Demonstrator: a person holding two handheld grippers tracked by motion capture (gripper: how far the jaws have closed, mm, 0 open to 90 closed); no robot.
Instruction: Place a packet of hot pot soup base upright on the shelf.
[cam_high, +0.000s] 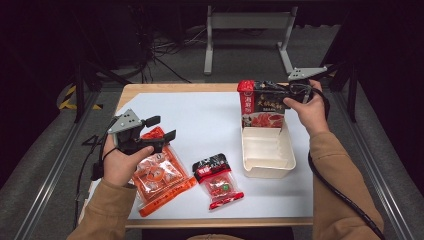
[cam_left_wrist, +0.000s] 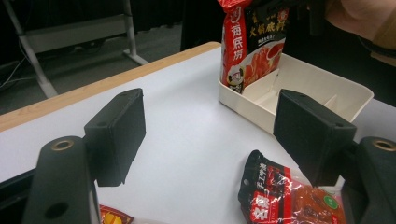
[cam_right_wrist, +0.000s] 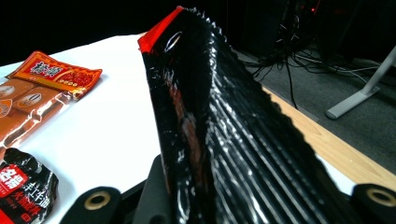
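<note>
High view: three food packets, one tray (cam_high: 267, 167); right gripper (cam_high: 295, 91) jaws clamp black packet (cam_high: 263, 104); left gripper (cam_high: 162, 128) jaws wide, empty.

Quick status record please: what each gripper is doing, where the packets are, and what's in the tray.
right gripper: clamped on top edge of black-and-red sauce pouch
pouch: upright, lower end in white tray
left gripper: open, holding nothing, over orange packet
small black-and-red packet: flat on white mat, between orange packet and tray

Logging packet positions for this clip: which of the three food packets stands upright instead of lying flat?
The black-and-red pouch, pinched at its top by the right gripper, stands in the cream tray.
</note>
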